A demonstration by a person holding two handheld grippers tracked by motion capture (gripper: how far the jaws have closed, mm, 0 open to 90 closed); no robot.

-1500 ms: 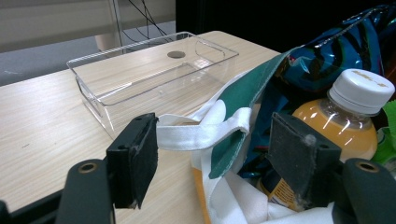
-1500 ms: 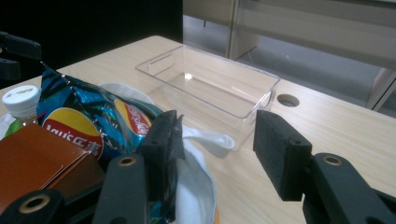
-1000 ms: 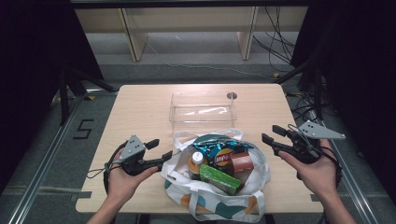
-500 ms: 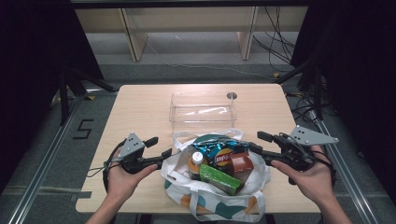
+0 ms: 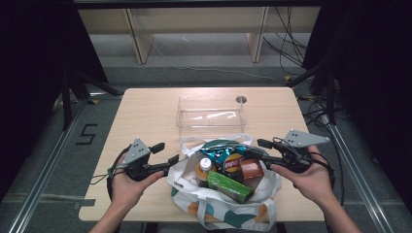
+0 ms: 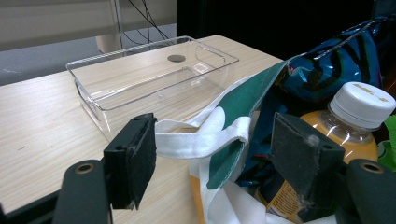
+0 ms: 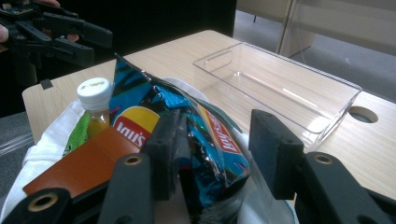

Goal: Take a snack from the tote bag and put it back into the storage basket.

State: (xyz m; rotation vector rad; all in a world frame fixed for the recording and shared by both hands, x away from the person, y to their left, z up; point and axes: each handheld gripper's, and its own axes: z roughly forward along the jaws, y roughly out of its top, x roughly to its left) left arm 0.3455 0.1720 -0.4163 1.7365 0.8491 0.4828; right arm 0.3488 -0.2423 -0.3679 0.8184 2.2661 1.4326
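Note:
A white and green tote bag (image 5: 218, 213) stands at the table's near edge. It holds a blue chip bag (image 5: 226, 158), an orange bottle with a white cap (image 5: 205, 167), a green packet (image 5: 228, 184) and a brown box (image 5: 251, 170). My left gripper (image 5: 165, 153) is open at the bag's left side, and in the left gripper view the white bag strap (image 6: 196, 140) lies loose between the jaws of that gripper (image 6: 217, 163). My right gripper (image 5: 256, 149) is at the bag's right side. Its jaws have just been closing, and they straddle the chip bag (image 7: 205, 135) without pinching it.
A clear plastic tray (image 5: 211, 119) stands empty on the wooden table (image 5: 145, 116) just behind the bag. A round cable hole (image 5: 241, 99) sits by its far right corner. Dark stands and cables flank the table.
My right gripper has slid left to the bag's rim and onto the chip bag, and its jaws stand narrower. The left gripper has stayed put.

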